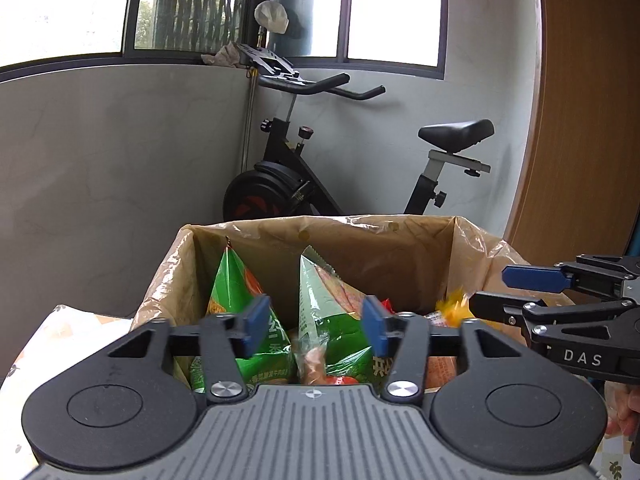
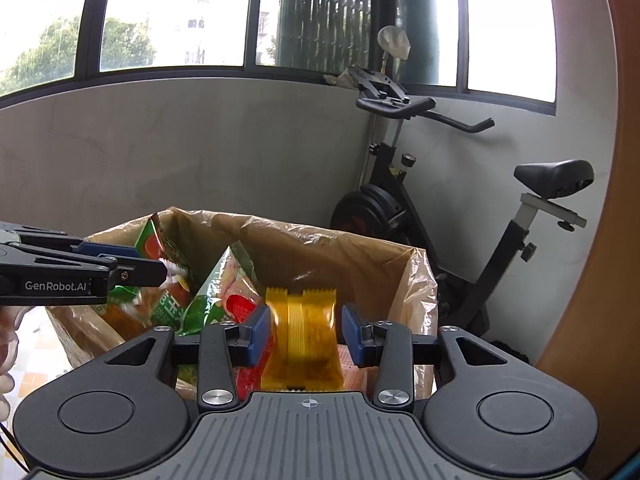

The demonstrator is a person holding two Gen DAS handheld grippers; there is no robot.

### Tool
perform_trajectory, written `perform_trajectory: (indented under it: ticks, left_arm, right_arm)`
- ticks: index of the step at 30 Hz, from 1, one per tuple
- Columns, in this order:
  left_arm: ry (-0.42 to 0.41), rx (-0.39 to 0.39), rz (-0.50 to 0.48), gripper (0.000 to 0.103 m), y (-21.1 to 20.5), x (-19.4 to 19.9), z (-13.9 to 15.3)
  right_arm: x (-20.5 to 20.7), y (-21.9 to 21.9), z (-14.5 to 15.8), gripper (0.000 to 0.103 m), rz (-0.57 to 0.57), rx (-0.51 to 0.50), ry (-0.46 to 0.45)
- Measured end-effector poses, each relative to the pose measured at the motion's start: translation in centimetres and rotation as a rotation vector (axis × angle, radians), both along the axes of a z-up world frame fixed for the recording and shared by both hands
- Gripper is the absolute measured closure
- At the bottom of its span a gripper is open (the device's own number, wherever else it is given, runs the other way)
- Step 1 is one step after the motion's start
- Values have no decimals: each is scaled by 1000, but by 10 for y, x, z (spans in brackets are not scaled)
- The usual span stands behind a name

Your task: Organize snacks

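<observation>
Only right wrist shows yellow snack pack [image 2: 306, 336] between spread fingers [image 2: 258, 334].

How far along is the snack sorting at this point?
Done: green snack bags stand inside the lined cardboard box. In hand: nothing gripped; the yellow packet sits blurred between the open right gripper pads. The left gripper is open. Remaining snacks aren't visible.

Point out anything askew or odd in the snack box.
The green bags stand tilted on end in the lined box, not flat. A yellow packet, blurred, sits between the right gripper's open jaws without touching them. Nothing looks spilled or torn.
</observation>
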State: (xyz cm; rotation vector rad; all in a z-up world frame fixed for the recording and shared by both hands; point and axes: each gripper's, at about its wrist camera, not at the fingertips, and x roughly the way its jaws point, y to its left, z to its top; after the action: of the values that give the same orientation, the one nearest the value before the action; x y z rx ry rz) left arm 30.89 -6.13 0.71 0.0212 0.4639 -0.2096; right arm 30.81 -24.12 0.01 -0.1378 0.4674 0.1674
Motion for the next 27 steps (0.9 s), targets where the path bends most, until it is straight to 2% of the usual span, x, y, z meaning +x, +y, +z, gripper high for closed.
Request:
perform_trajectory:
  ticks: [1,6,10,16,21,27]
  left_arm:
    - [-10,-4,4,30,1,-3,2]
    - [-7,-17,5,15,7,-11,11]
    - [-23,-12,39,10,13,-21,20]
    - [-41,9,66,7,22,-44,35]
    - [-44,9,92,6,29,-66,46]
    - [-74,48,160,6,36,-100,61]
  right_arm:
    - [-2,0,0,47,-2,0,-2]
    - [-14,-9,8,26,-23,58,-5]
    - [-27,-11,16,11,-16,68,-21]
    - [-53,-4,33,0,-25,67,-41]
    - [-75,1,45,0,-35,99,-38]
    - [-106,1,63,0,-68,142,-75]
